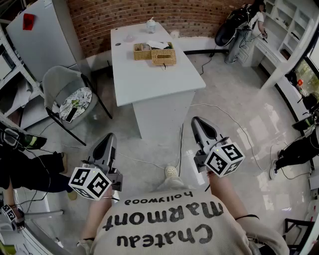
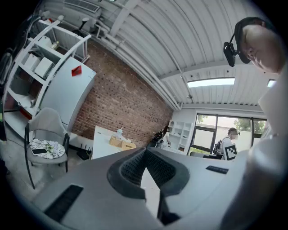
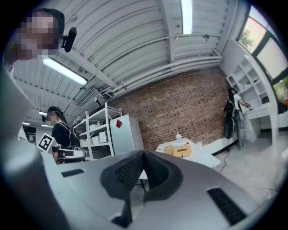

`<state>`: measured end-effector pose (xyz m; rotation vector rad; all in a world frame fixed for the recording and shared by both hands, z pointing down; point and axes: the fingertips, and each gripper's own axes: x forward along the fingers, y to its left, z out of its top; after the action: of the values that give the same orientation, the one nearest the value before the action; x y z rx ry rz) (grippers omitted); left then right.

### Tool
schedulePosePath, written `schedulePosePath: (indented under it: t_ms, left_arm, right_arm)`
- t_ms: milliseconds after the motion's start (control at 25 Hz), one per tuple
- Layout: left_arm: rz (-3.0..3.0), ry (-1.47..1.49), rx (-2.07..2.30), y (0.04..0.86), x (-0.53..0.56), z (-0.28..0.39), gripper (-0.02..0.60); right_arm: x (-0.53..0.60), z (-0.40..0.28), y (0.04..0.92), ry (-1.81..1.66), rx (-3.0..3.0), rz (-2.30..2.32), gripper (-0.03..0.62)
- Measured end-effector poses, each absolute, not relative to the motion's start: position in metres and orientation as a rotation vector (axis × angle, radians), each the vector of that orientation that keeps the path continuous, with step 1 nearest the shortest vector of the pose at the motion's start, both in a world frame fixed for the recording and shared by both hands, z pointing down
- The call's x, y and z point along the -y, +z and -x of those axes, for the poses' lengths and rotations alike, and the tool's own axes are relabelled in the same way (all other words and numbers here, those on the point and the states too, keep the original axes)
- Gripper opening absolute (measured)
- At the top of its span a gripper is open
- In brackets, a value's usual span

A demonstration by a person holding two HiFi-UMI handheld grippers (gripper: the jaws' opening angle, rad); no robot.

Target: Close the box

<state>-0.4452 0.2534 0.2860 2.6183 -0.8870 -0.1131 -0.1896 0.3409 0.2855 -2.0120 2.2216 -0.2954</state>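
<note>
Standing back from the table (image 1: 149, 82), the person holds the left gripper (image 1: 106, 141) and the right gripper (image 1: 198, 122) level at waist height, both aimed toward it. The left gripper's fingers are pressed together at their tips with nothing between them. The right gripper's fingers are likewise closed tight and empty. The box (image 1: 164, 57), a woven one, sits on the table well ahead of both pairs of fingers, apart from either and a little nearer the line of the right fingers. Whether its lid is down cannot be told at this distance. Just beside it, on the side toward the left fingers, stands a woven basket (image 1: 142, 51) with something white in it. Beyond these, at the table's far end, is a small white bottle (image 1: 151, 25), with the brick wall (image 1: 149, 12) behind. Off to the left of the left fingers stands a grey chair (image 1: 67, 82) carrying a patterned cushion (image 1: 79, 98) and a dark phone (image 1: 71, 114).
</note>
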Motion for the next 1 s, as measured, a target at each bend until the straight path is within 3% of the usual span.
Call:
schedulePosePath:
  t_ms: [480,1000]
  left_arm:
    - [-2.603,-0.093,0.920,0.300,-0.187,0.406,0.000]
    - [-2.612,-0.180,0.961,0.268,-0.061,0.281,0.002]
  right_arm:
    - [-0.272,0.132,0.302,-0.378,-2.149,1.977,0.002]
    - [-0.124,0.014,0.271,-0.310,-2.258,1.903,0.002]
